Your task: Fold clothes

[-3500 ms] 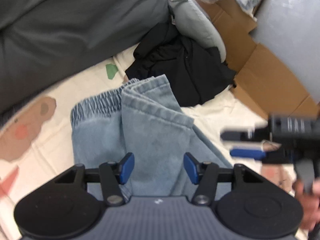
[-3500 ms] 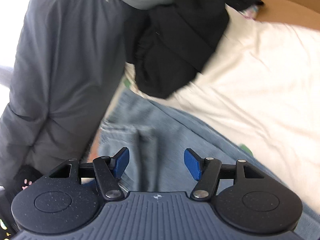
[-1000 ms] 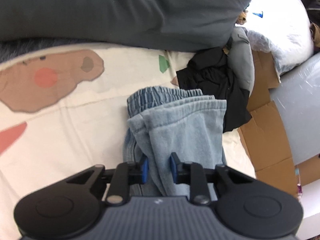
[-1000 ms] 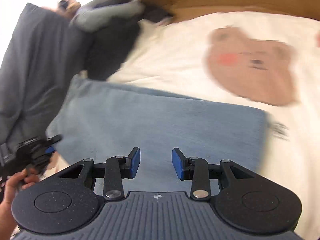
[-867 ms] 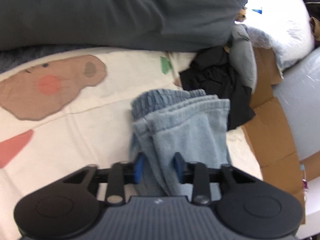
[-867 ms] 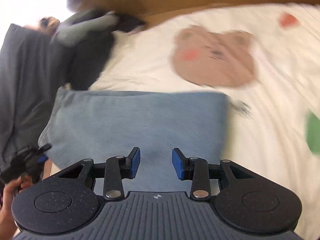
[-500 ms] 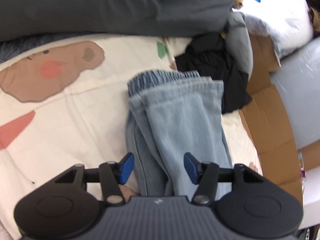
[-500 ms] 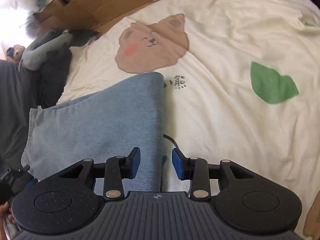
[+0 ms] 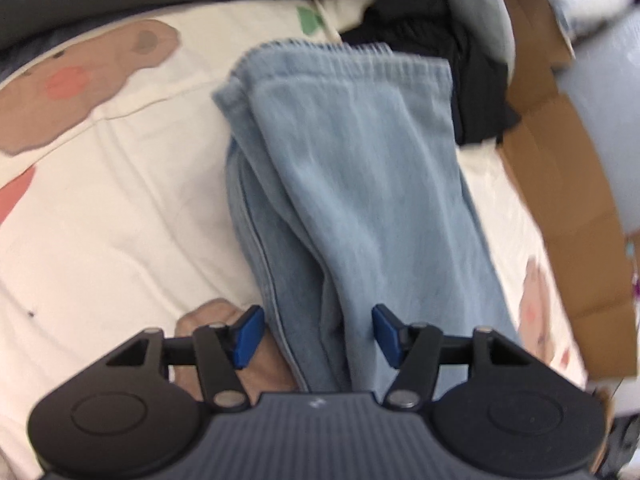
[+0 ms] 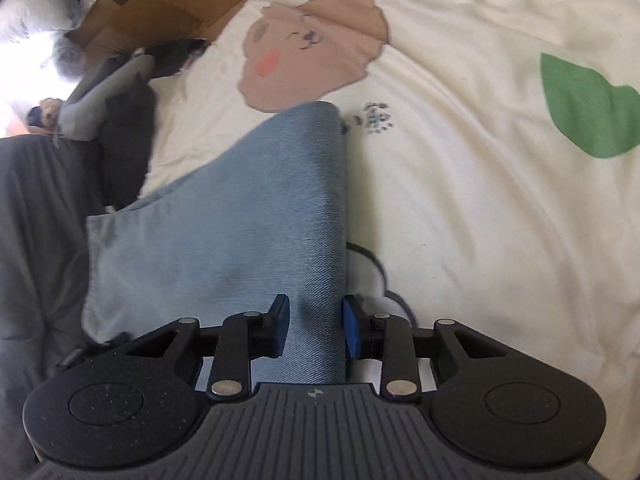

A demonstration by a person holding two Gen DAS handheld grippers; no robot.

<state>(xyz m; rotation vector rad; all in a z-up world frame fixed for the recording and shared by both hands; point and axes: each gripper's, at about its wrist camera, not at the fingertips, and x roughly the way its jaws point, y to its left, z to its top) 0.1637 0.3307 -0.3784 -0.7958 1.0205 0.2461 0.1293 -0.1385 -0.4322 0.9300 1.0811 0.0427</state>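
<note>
jeans [image 9: 360, 168] lying folded on bedsheet [image 9: 120, 208] | left gripper [image 9: 316, 334] standing wide open, having just released them | right gripper [image 10: 314, 330] closing on their folded edge, likely for the next fold

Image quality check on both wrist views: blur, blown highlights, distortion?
Left wrist: motion-smeared, jeans and cardboard soft; edges bowed by the fisheye. Right wrist: mostly sharp, denim weave readable; top-left corner blown out white, bear print slightly soft.
</note>
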